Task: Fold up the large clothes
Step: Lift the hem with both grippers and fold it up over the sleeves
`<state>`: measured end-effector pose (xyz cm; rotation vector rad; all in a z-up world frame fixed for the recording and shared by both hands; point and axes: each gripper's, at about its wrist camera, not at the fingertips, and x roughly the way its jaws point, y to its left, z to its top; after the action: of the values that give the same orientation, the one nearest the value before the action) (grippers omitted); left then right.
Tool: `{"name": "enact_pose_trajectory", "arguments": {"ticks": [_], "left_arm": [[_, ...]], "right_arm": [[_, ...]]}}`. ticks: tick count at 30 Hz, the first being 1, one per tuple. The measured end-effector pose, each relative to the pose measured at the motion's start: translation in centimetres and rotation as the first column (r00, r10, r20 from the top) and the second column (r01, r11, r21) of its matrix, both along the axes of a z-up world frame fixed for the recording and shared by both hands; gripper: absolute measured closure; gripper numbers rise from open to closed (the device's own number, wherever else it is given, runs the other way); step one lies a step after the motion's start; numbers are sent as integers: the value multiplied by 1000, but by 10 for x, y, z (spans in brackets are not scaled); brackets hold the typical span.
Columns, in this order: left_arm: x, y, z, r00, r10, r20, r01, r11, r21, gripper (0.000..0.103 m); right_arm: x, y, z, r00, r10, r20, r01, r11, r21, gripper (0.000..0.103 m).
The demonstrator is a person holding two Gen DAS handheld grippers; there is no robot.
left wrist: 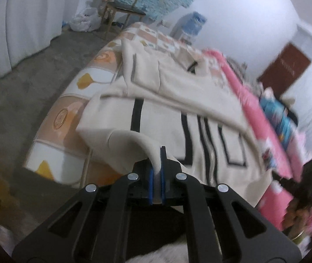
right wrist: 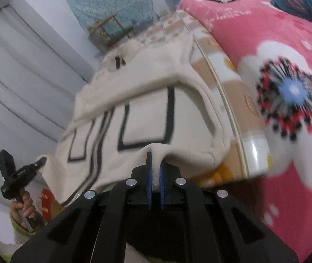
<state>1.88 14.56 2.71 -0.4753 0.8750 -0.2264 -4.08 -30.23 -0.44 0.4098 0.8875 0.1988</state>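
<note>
At the near edge of the bed (left wrist: pixel 72 92): one cream cardigan (left wrist: pixel 177 92) with black piping, lying lengthwise toward the far end, sleeves already laid across the chest.

- Left gripper (left wrist: pixel 158 164): clenched on the hem corner nearest the bed's floor-side edge; cloth rises in a peak between the blue pads.
- Right gripper (right wrist: pixel 155 166): clenched on the other hem corner, toward the pink blanket (right wrist: pixel 287 43); a tongue of cloth sits between its pads.
- Hem between the two grips: slack, partly hanging over the bed's near edge.
- Step judged in hand: carrying the hem up and over toward the collar for the crosswise fold.

Risks, as judged:
1. Slip at either grip. Each pinch appears to take only a narrow bite of thick cloth; the weight of the lifted body could drag it out and drop one corner.
2. Skewed fold. If one hand leads, the hem lands aslant and the piping lines will not stack.
3. Sleeves disturbed. Lifting too steeply could pull the whole garment toward the near edge and shift the sleeves off the chest.
4. Snagging. The right corner passes beside the blanket; a drift that way would lay the fold onto it.
5. Sagging middle could tuck under and crease.
</note>
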Motion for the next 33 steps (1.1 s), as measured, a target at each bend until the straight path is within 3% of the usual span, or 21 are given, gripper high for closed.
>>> {"name": "enact_pose_trajectory", "arguments": {"ticks": [4, 12, 13, 15, 16, 18, 20, 23, 27, 31, 33], "left_arm": [[22, 15, -2, 999, 47, -7, -47, 995, -85, 98], [81, 30, -21, 993, 110, -43, -113, 989, -96, 94], [86, 31, -25, 992, 119, -45, -123, 988, -88, 92], [98, 33, -34, 990, 132, -54, -136, 988, -77, 83], [101, 35, -36, 986, 157, -58, -161, 985, -60, 73], [97, 40, -32, 980, 196, -18, -196, 980, -35, 68], [89, 43, -25, 983, 185, 20, -184, 983, -23, 65], [76, 38, -20, 990, 134, 35, -136, 990, 48, 60], [65, 20, -30, 996, 87, -23, -81, 975, 208, 55], [63, 4, -41, 994, 104, -33, -84, 924, 374, 56], [65, -4, -43, 993, 115, -9, -100, 896, 434, 64]], "right_arm": [[27, 8, 11, 999, -8, 31, 8, 1000, -3, 98], [95, 0, 7, 996, -65, 60, 64, 998, 18, 97], [104, -2, 3, 996, -73, 56, 72, 997, 25, 93], [119, -6, -8, 995, -86, 45, 85, 996, 24, 72], [122, -9, -11, 993, -112, 36, 112, 994, -3, 61], [120, -14, -12, 990, -131, 41, 133, 991, -31, 61], [112, -18, -8, 990, -123, 62, 126, 991, -42, 52], [96, -23, -6, 990, -116, 77, 128, 978, -163, 49], [82, -21, -24, 997, -83, 4, 81, 958, -275, 49], [76, -8, -32, 999, -47, 22, 52, 925, -377, 50], [80, -3, -35, 999, -30, 24, 37, 912, -408, 62]]}}
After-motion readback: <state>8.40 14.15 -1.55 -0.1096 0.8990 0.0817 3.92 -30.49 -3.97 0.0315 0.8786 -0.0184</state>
